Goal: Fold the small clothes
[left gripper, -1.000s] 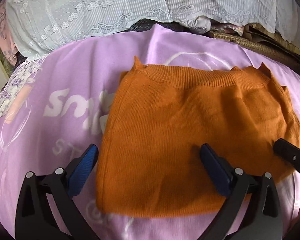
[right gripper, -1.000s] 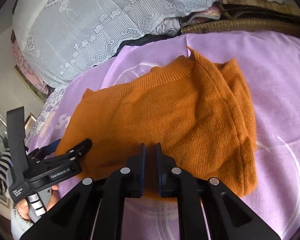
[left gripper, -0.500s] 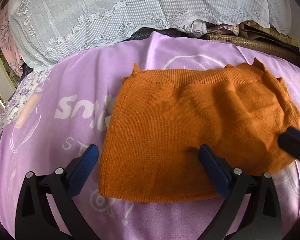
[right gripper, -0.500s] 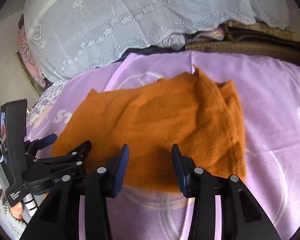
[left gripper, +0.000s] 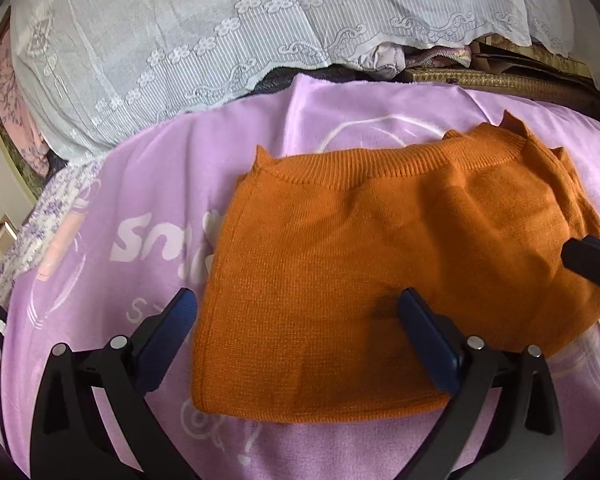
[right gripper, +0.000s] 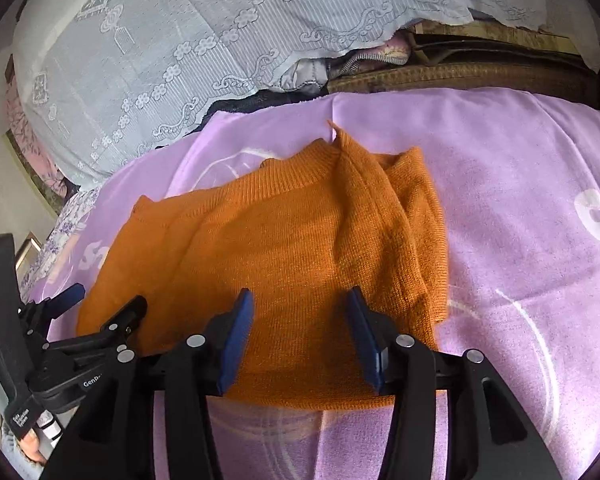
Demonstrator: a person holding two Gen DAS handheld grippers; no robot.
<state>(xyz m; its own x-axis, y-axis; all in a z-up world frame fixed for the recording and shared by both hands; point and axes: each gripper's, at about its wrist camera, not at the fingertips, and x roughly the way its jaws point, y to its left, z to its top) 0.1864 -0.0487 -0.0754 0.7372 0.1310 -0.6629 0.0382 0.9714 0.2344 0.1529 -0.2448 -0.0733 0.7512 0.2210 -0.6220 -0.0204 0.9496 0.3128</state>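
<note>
On the lilac blanket (right gripper: 519, 184) lay the folded orange sweater (right gripper: 300, 248), beneath the wide-spread left gripper (left gripper: 296, 328) and the opening, empty right gripper (right gripper: 300, 332).

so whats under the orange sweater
The orange sweater lies on a purple blanket printed with white lettering; the print continues beneath it, hidden there.

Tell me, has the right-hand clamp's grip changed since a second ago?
Yes. The right gripper was pinched shut on the near edge of the orange sweater; its jaws are now opening, apart over the knit and pinching nothing, while the sweater lies on the purple blanket.
</note>
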